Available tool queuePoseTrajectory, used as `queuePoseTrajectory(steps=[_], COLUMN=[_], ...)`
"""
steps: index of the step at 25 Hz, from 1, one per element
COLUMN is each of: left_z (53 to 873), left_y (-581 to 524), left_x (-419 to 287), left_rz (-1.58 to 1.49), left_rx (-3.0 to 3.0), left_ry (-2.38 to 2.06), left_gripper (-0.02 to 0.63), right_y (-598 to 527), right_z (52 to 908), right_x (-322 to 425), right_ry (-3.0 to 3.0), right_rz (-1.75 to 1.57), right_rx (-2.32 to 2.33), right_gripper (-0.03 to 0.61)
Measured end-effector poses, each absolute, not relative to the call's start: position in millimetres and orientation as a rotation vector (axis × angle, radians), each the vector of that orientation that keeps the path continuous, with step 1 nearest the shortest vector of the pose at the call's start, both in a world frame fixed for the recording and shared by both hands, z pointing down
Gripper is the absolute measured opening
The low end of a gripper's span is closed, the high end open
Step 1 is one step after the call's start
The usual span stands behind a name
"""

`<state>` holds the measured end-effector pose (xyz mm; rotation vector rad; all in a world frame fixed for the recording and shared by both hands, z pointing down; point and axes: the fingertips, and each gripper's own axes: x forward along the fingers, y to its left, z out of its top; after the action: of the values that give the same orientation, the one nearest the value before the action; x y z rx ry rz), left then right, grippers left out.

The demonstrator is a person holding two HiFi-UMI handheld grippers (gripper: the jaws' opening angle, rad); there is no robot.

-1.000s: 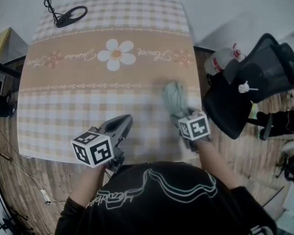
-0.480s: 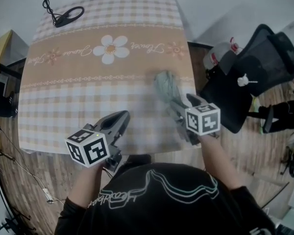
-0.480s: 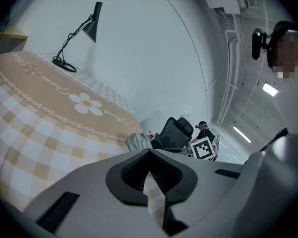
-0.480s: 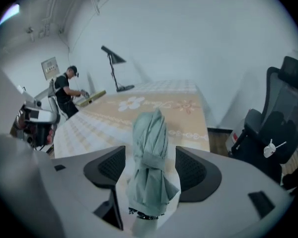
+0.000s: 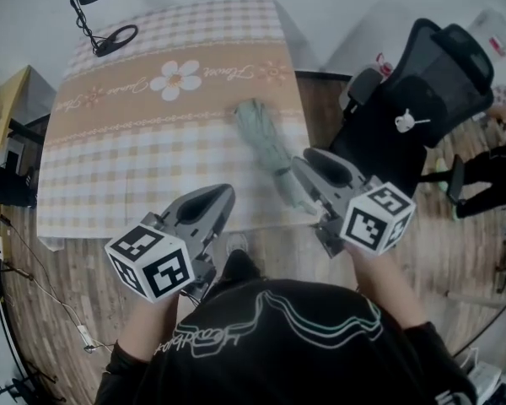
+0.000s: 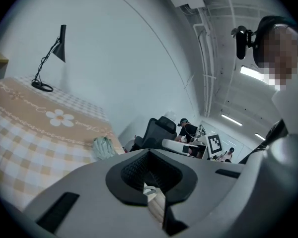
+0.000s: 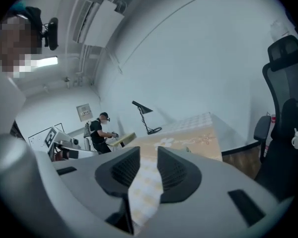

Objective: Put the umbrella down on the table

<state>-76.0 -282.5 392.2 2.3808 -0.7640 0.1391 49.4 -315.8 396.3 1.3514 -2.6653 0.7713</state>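
Umbrella (image 5: 266, 146): one, pale green and folded, lying flat on the table (image 5: 135, 167) along its right edge, with its near end towards the near right corner. In the left gripper view it shows as a small green bundle (image 6: 103, 148) on the cloth.

I hold two grippers, both raised above the table's near edge. My right gripper (image 5: 310, 162) is just beside the umbrella's near end. Its jaws stand apart and are closing, and between them I see only the checked cloth, no object. My left gripper (image 5: 222, 192) hangs over the near edge, well apart from the umbrella. Its jaws are pressed together with nothing pinched.

One table, covered by a checked orange and white cloth with a single large white flower (image 5: 175, 76) printed on it. One black desk lamp (image 5: 83, 7) stands at the far left corner, its ring base on the cloth. One black office chair (image 5: 413, 99) stands close against the table's right side, near the umbrella. One person (image 7: 100, 128) stands far off in the room beyond the table.
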Motion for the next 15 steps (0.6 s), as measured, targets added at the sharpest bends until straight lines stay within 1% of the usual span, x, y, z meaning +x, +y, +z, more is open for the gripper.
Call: queuePoseTrajectory(steps=[1,2,4,7,15], left_z=[388.3,384.7,377.2,361.7,313.2], left_y=[-272.3,-262.5,-244.0,-216.0,-157.4], left_x=[-71.0,-67.4,-62.6,-53.9,-35.4], left_rz=[0.135,0.136,0.151,0.154,0.053], left_rx=[2.390,2.401,2.431,2.487,2.581], left_ry=[-0.768,-0.778,-0.811,-0.840,-0.857], left_gripper=[-0.003,-0.003,-0.003,-0.003,-0.003], right_y=[-303.2,-291.1,-267.1,-228.7,-160.3], right_z=[385.1,375.3,358.3,336.8,302.0], right_x=[51.1,52.7,52.9,48.7,60.8], right_ry=[-2.697,-2.723,-2.785,-2.909,-3.003], right_rz=[0.738,0.701,0.651,0.679,0.636], right_rx=[1.344,1.337,1.294,1.129,0.937], right_gripper=[0.076,0.055,0.038,0.021,0.017])
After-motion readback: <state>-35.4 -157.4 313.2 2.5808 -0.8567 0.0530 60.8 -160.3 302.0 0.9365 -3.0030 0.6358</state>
